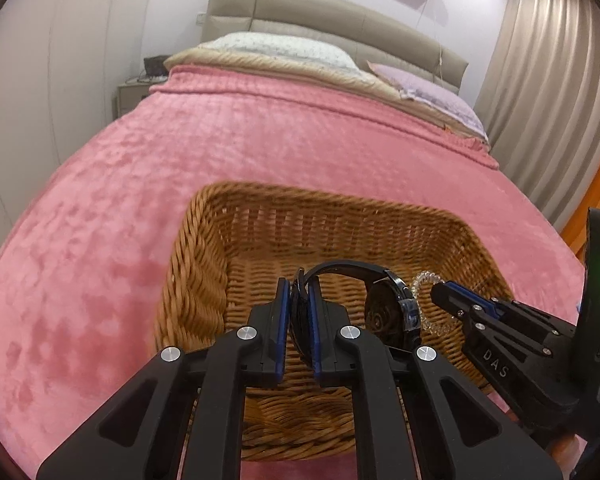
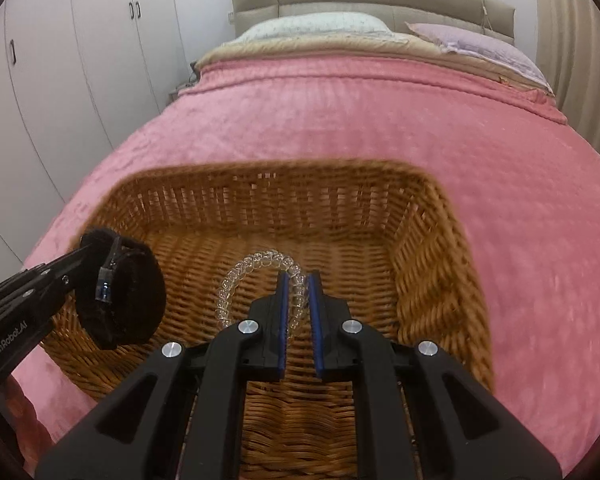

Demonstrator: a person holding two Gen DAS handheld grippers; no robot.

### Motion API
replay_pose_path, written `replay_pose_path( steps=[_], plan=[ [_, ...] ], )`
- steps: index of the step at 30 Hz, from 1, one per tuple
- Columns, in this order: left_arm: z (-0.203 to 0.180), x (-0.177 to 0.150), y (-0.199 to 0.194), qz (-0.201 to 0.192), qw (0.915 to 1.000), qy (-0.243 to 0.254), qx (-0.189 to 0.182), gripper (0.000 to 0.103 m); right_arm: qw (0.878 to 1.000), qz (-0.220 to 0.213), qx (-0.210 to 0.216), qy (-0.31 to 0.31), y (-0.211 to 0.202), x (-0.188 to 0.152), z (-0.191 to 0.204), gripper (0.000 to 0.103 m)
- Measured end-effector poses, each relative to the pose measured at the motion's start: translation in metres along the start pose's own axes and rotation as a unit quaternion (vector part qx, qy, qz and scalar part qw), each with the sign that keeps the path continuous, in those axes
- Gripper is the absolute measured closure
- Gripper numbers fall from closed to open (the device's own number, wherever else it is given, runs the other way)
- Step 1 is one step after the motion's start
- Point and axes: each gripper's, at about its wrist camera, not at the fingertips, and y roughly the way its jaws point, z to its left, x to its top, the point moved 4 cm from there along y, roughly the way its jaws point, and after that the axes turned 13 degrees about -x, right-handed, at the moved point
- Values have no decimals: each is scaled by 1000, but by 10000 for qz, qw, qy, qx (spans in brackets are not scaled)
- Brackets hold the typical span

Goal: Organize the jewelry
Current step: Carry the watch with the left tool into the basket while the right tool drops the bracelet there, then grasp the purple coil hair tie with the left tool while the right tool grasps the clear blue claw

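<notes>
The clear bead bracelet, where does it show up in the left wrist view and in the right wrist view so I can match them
Left wrist view: the clear bead bracelet sits low at right, pinched by the right gripper, just right of the black watch.
Right wrist view: it arcs at lower centre, between that camera's own fingers.
Shared landmark: the wicker basket on the pink blanket, beneath both.
</notes>
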Motion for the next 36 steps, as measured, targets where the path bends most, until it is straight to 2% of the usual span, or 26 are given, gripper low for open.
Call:
replay_pose_path(
  steps=[4,8,9,10,11,15,17,22,27,31,36],
  plan=[
    [3,-4,8,123,9999,26,66,94,9999,118,17,16,6,-2,0,95],
    [1,-8,7,199,9998,67,-36,86,9990,319,165,276,11,-5,-9,92],
    [0,-8,3,173,9998,62,-23,82,9986,318,241,344,9,-6,-12,92],
    [0,-8,0,152,9999,48,-23,67,9986,272,250,373,4,-5,-14,89],
    [-1,-8,-5,106,9999,38,-36,59,9987,236,243,372,0,-5,-15,82],
    [-7,-8,-35,-125,9998,73,-159,59,9988,-14,326,363,-36,-7,-22,71],
    [-13,-12,-60,-323,9990,115,-278,59,9985,-153,375,379,-59,-11,-27,56],
    [-35,-35,-120,-560,9963,283,-583,57,9964,-490,564,409,-118,-25,-38,56],
    [-53,-71,-153,-471,9938,356,-941,57,9946,-623,740,367,-165,-60,-38,56],
    [-56,-103,-155,-194,9932,358,-1086,57,9946,-489,846,354,-178,-96,-35,56],
    [-45,-139,-133,264,9936,259,-1072,60,9956,-74,842,410,-169,-142,-34,58]
  ],
)
